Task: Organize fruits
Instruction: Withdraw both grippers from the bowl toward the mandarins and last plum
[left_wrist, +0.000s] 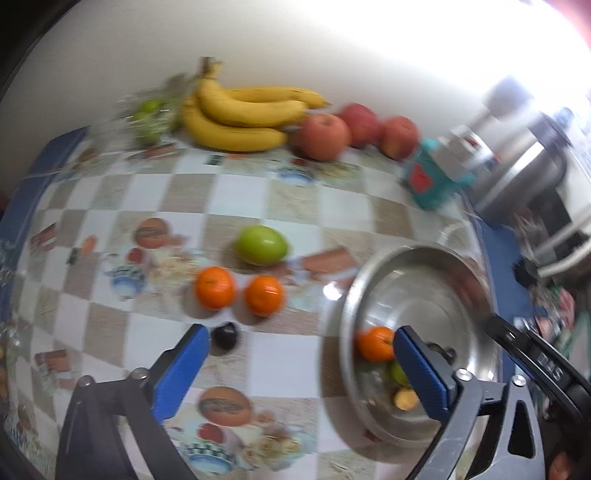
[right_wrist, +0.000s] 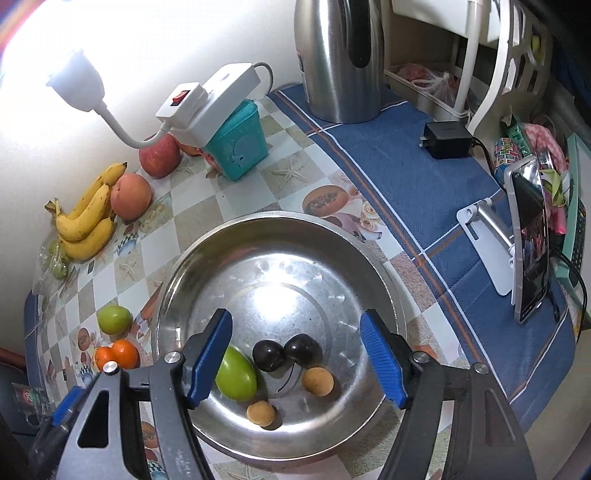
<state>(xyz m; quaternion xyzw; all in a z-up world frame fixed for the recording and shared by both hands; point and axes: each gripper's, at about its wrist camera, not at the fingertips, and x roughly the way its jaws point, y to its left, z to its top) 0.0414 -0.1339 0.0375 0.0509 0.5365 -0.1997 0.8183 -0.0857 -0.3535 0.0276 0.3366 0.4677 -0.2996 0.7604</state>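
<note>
Both grippers hang above the desk pointing steeply down, and neither holds anything. The left gripper stands with its jaws spread as wide as they go, nothing between the blue pads; the right gripper is open too, though less wide, its pads astride the fruit lying in the steel bowl without touching any of it. In the bowl lie a green fruit, two dark plums touching each other and two small tan fruits; the left wrist view also shows an orange at the bowl's left side. What is left to gather sits on the desk to the left of the bowl: a small dark fruit just off the left gripper's left finger, two oranges side by side a little farther off, and a green fruit beyond them. Bananas, red apples and a bag of green fruit lie along the far wall. The next pick probably turns on this: the loose pieces all lie on the left gripper's side, near and slightly left of its jaws, while the right gripper is over the bowl with the rim between it and them. So the left hand looks the nearer one, and the dark fruit its closest target. Being roundish, it needs no special jaw angle.
</note>
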